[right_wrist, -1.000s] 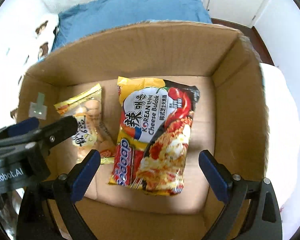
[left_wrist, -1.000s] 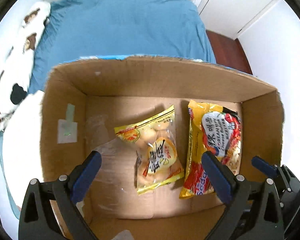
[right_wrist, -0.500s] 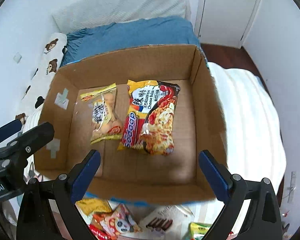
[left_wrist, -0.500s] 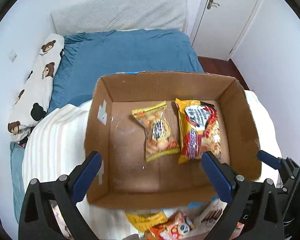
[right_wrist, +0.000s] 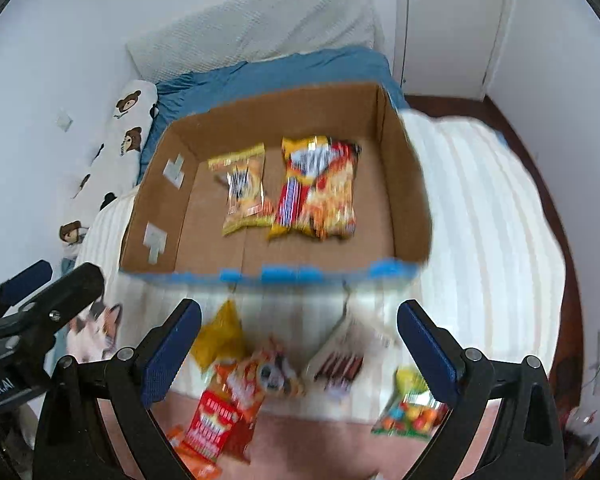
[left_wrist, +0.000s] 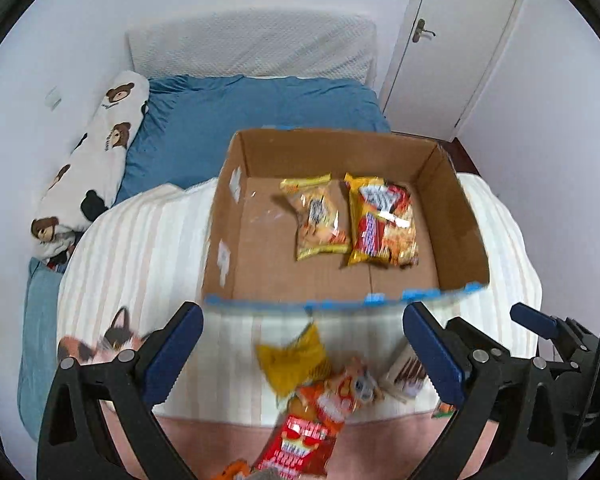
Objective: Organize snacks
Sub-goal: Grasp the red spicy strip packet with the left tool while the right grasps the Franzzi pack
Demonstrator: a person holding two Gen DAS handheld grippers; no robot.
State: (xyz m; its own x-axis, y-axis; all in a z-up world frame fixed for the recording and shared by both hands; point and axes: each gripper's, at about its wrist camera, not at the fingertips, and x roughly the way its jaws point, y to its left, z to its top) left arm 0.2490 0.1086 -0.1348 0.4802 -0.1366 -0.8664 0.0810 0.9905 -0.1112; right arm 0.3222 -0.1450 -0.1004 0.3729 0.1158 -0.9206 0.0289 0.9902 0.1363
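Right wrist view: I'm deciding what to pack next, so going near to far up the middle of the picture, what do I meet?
Red snack packet → yellow bag → blue front edge of the cardboard box → noodle packet inside it → blue bedding → white pillow.

A matt brown cardboard box (left_wrist: 452, 216) held two glossy plastic snack packets (left_wrist: 382, 220), resting on soft ribbed cloth bedding (left_wrist: 140, 248).

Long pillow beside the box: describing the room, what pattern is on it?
White with brown bears, clearest in the left wrist view.
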